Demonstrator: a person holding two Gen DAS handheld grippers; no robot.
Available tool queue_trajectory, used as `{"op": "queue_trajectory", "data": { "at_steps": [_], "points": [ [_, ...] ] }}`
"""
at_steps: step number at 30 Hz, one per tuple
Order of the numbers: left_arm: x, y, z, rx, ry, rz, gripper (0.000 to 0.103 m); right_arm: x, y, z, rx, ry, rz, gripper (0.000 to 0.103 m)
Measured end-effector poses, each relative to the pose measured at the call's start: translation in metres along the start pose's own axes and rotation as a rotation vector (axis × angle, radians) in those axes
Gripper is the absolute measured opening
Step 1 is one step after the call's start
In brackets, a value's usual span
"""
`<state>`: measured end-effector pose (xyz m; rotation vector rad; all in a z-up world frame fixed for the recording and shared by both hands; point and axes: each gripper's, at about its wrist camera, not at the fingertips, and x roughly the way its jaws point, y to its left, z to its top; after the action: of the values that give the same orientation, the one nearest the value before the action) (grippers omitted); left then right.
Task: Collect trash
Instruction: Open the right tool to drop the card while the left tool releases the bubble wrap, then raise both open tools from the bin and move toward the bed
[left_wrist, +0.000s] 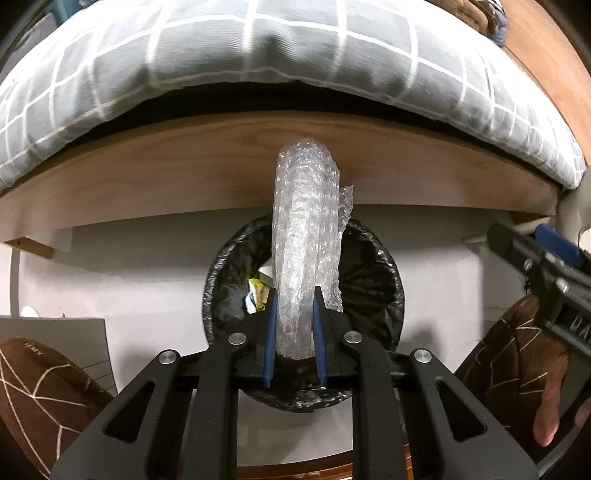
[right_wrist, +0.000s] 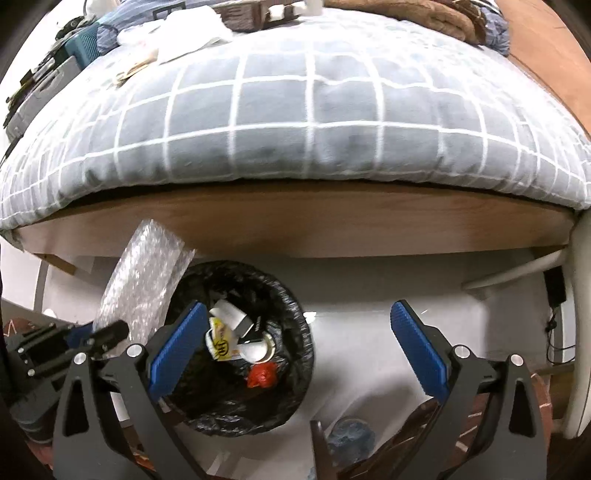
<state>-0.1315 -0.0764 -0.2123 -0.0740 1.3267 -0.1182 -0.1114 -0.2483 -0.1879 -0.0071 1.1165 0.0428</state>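
The left tongs (left_wrist: 293, 328) are clenched on the lower end of a long roll of bubble wrap (left_wrist: 306, 254), which stands up from the blue pads and hangs right over the mouth of the black-lined trash bin (left_wrist: 373, 280). The bin sits on the pale floor just in front of the wooden bed frame (left_wrist: 207, 173). The right tongs (right_wrist: 299, 347) are released, their jaws spread wide with nothing between them, hovering above the bin's right edge.

The main risk, judged from this pose, is the roll's length. It is tall compared with the bin's opening, and its far end reaches past the bin's back rim toward the bed frame. If the left tongs let go with the roll leaning this way, it may tip over the rim and land on the floor behind the bin, or wedge across the opening. The bin already holds rubbish: a yellow wrapper (right_wrist: 221, 341), a white cup (right_wrist: 255, 350) and a red crumpled piece (right_wrist: 262, 374), so a springy roll may not sink in and could bounce back out.

The liner looks loose at the rim, and a push from either tongs could drag it down. The two tongs also sit close beside the bin and could knock together.
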Motion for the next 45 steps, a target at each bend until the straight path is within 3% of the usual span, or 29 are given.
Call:
{"op": "queue_trajectory", "data": {
  "at_steps": [15, 21, 23, 24, 30, 40, 45],
  "points": [
    [0.018, -0.024, 0.001, 0.035, 0.022, -0.023, 0.020, 0.016, -0.020, -0.004, 0.045, 0.020, -0.005, 0.095],
    [0.021, -0.023, -0.001, 0.037, 0.016, -0.011, 0.038, 0.017, -0.018, -0.004, 0.045, 0.019, -0.008, 0.095],
    [0.019, -0.021, 0.001, 0.037, 0.010, -0.013, 0.047, 0.017, -0.018, -0.004, 0.044, 0.019, -0.007, 0.095],
    [0.018, -0.021, 0.001, 0.035, 0.002, -0.010, 0.056, 0.017, -0.018, -0.005, 0.044, 0.019, -0.005, 0.095],
    [0.008, -0.015, 0.002, 0.024, -0.045, -0.015, 0.078, 0.017, -0.017, -0.005, 0.037, 0.014, -0.003, 0.095],
    [-0.022, 0.011, 0.004, 0.007, -0.136, 0.016, 0.097, 0.007, -0.011, -0.001, 0.022, -0.002, 0.026, 0.095],
    [-0.042, 0.018, 0.008, 0.016, -0.178, 0.024, 0.097, -0.011, -0.006, 0.006, 0.017, -0.036, 0.038, 0.095]
  ]
}}
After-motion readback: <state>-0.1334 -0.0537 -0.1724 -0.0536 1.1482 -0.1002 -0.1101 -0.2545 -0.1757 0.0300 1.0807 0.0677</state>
